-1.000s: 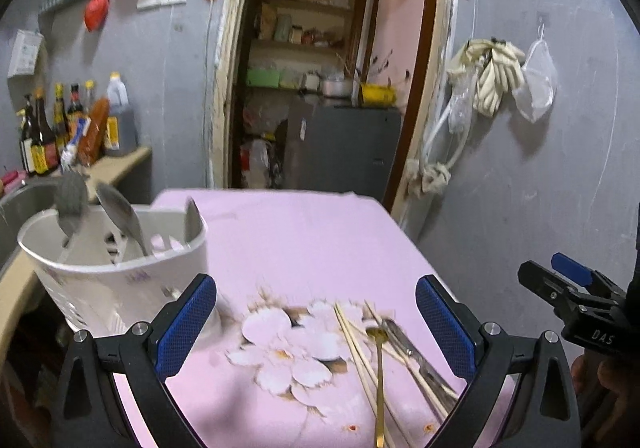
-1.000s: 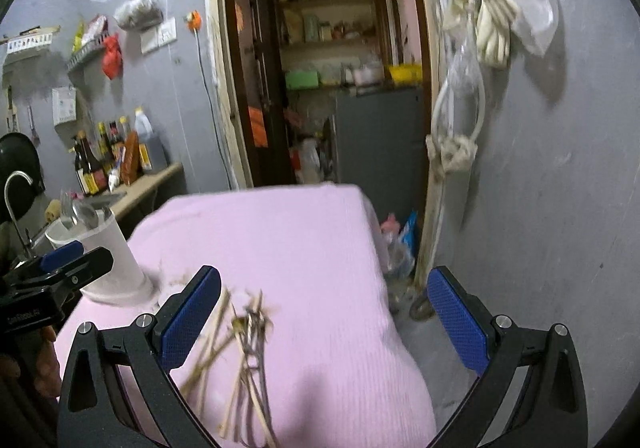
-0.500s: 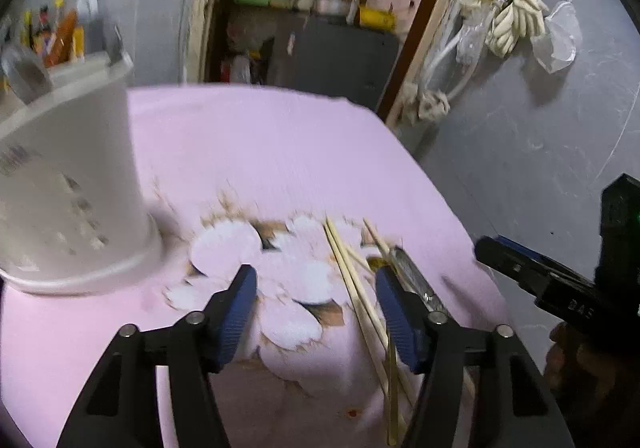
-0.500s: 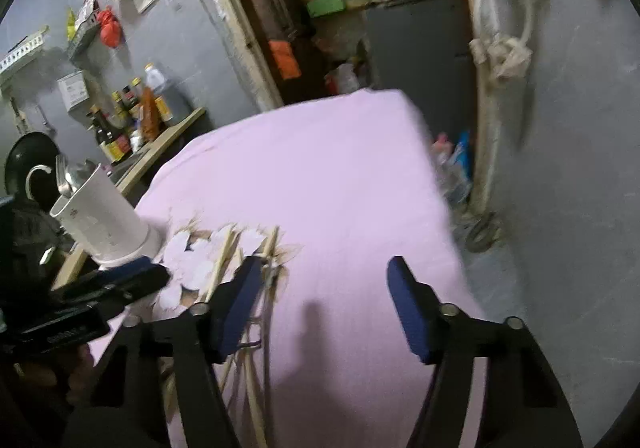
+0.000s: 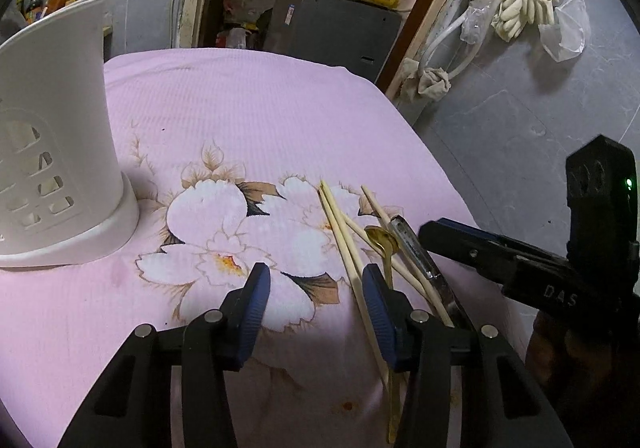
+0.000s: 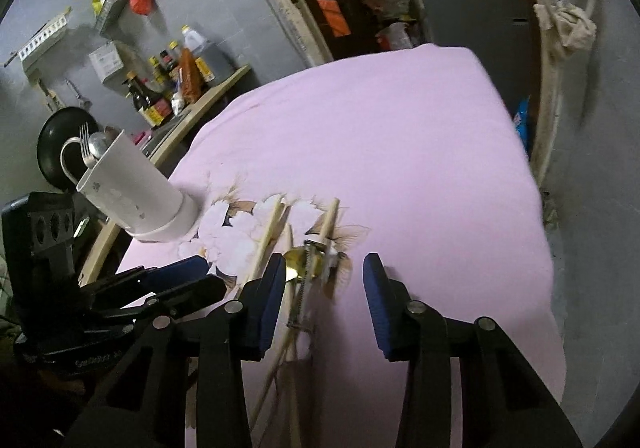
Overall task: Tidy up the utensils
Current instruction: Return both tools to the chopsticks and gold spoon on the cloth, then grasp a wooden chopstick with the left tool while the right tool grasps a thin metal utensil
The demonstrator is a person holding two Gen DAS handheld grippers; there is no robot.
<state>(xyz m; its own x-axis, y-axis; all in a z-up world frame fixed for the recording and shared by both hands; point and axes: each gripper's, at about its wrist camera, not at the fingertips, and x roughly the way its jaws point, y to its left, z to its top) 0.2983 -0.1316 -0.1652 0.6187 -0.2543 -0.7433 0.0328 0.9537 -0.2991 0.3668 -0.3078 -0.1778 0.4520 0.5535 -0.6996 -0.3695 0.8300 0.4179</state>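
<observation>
Utensils lie loose on the pink floral cloth [image 5: 248, 116] over the counter: pale chopsticks [image 5: 340, 232], a gold spoon [image 5: 382, 242] and a metal peeler [image 5: 416, 252], crossing each other. My left claw [image 5: 316, 302] hangs just over them, jaws closing with only cloth between; its right pad [image 5: 376, 304] sits beside a chopstick. My right claw [image 6: 320, 298] is closing too, jaws apart above the spoon [image 6: 300, 266] and peeler [image 6: 308, 260], gripping nothing. White holder [image 5: 52, 152] stands at the left, a fork [image 6: 85, 146] inside.
</observation>
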